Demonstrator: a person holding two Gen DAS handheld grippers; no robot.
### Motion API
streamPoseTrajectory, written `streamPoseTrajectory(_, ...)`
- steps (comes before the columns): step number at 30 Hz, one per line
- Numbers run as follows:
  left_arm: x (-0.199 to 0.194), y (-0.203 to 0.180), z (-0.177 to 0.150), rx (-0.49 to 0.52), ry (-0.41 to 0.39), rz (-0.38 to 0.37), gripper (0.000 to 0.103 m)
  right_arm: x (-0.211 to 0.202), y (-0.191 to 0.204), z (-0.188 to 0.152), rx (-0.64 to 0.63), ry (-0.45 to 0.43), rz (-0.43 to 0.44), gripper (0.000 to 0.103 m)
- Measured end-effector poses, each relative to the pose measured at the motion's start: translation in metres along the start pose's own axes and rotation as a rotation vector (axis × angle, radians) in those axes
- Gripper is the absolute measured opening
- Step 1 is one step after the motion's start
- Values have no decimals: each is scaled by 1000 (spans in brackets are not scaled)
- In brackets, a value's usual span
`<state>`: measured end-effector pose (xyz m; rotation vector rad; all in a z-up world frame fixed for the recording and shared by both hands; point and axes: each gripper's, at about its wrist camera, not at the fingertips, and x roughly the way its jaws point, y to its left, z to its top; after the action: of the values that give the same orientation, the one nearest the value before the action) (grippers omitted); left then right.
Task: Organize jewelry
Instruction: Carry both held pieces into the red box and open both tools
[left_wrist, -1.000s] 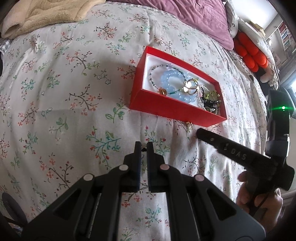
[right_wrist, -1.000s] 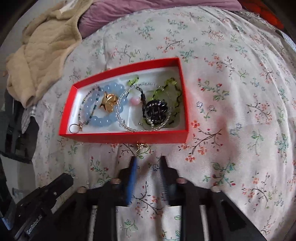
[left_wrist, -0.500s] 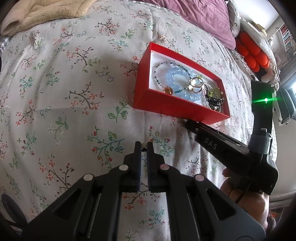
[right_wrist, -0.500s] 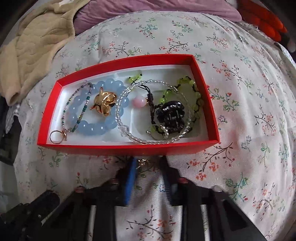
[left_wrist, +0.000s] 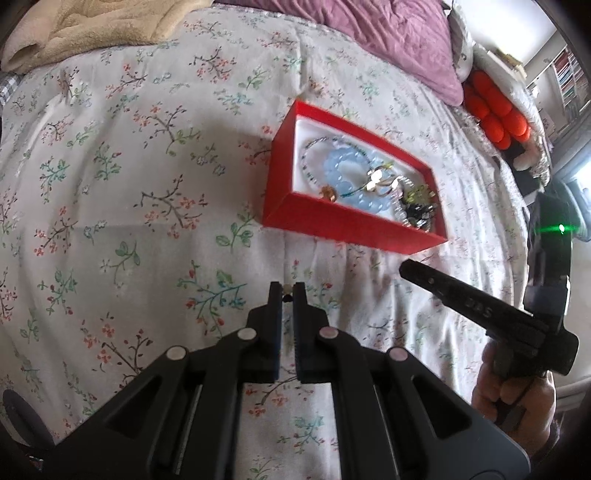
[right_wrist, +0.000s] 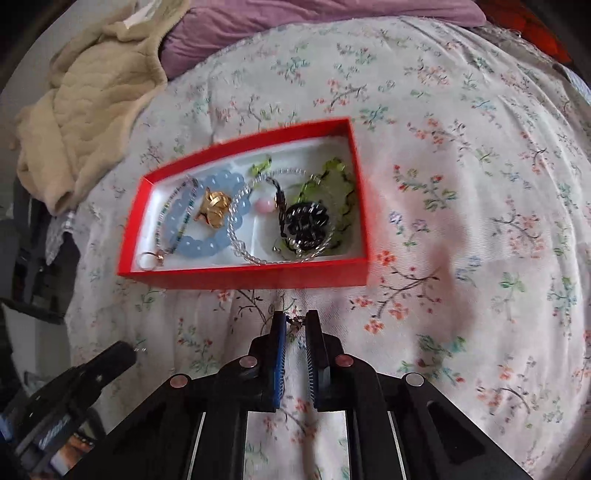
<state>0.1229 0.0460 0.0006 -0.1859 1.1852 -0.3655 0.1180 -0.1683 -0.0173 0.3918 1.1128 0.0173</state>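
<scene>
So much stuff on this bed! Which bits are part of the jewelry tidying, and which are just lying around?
Part of the job:
- red box
- blue bead bracelet
- gold piece
- clear bead strand
- small piece between the right gripper fingers

Just lying about:
- beige blanket
- purple pillow
- orange cushions

The bed (right_wrist: 461, 184) is covered by a white spread printed with small floral sprigs. A red box (right_wrist: 258, 277) with a white lining rests directly on the spread near its middle, open side up. A beige quilted blanket (right_wrist: 88, 110) lies crumpled at the far left edge. A purple pillow (left_wrist: 388, 33) lies along the head of the bed, touching the blanket's end.
</scene>
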Motion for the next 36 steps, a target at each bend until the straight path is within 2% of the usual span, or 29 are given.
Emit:
streamPoseTrajectory(7, -11, -14, 15, 18, -75, -57, 6, -38, 1, 10, -15, -64, 78, 10)
streamPoseTrajectory(11, -8, -24, 24, 24, -106, -83, 6, -45, 6, 18, -19, -92, 99, 11)
streamPoseTrajectory(18, 1, -40, 39, 39, -169, -111, 6, -36, 3, 30, 0, -90, 115, 11)
streamPoseTrajectory(24, 15, -47, 46, 42, -191, -94, 6, -20, -1, 39, 14, -73, 125, 13)
streamPoseTrajectory(27, 17, -50, 48, 49, -197, -77, 7, -16, -3, 42, 27, -69, 137, 18)
streamPoseTrajectory(36, 8, -50, 38, 65, -182, 13, 39, -33, -7, 39, -2, -76, 108, 19)
